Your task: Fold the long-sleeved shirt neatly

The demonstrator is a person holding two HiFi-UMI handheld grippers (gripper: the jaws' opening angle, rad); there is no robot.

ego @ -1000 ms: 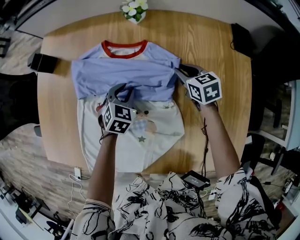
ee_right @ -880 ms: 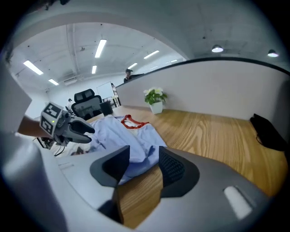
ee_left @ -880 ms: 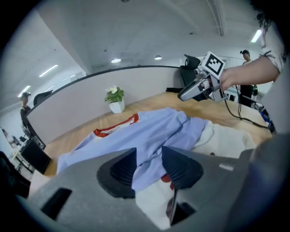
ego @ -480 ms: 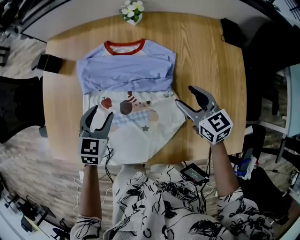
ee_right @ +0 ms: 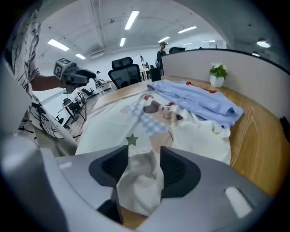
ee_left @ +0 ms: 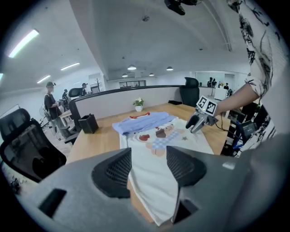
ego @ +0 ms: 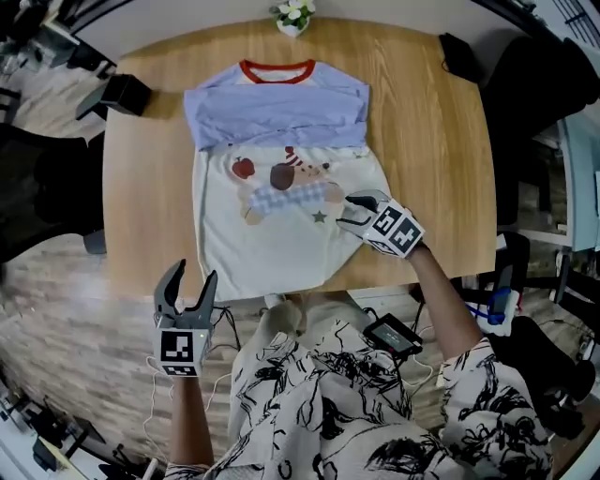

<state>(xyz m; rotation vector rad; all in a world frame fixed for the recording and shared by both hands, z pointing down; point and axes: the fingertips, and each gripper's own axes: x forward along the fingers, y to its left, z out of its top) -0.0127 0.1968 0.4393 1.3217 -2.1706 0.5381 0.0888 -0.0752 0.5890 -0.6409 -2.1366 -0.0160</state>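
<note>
The long-sleeved shirt lies flat on the wooden table. Its white printed body faces up, and the blue sleeves are folded across the chest below the red collar. My right gripper is at the shirt's lower right hem corner. Its jaws have just been closing, and bunched white cloth sits between them, not visibly clamped. My left gripper hovers open and empty beyond the table's near left edge, short of the hem's left corner. In the left gripper view the shirt lies ahead of the open left gripper.
A small flower pot stands at the table's far edge. A black box sits at the far left corner and a dark object at the far right. A black device and cables lie below the near edge, beside my patterned clothing.
Both grippers have left the folded blue sleeves and drawn back toward me. The left one went past the near left edge; the right one came down onto the right hem corner.
</note>
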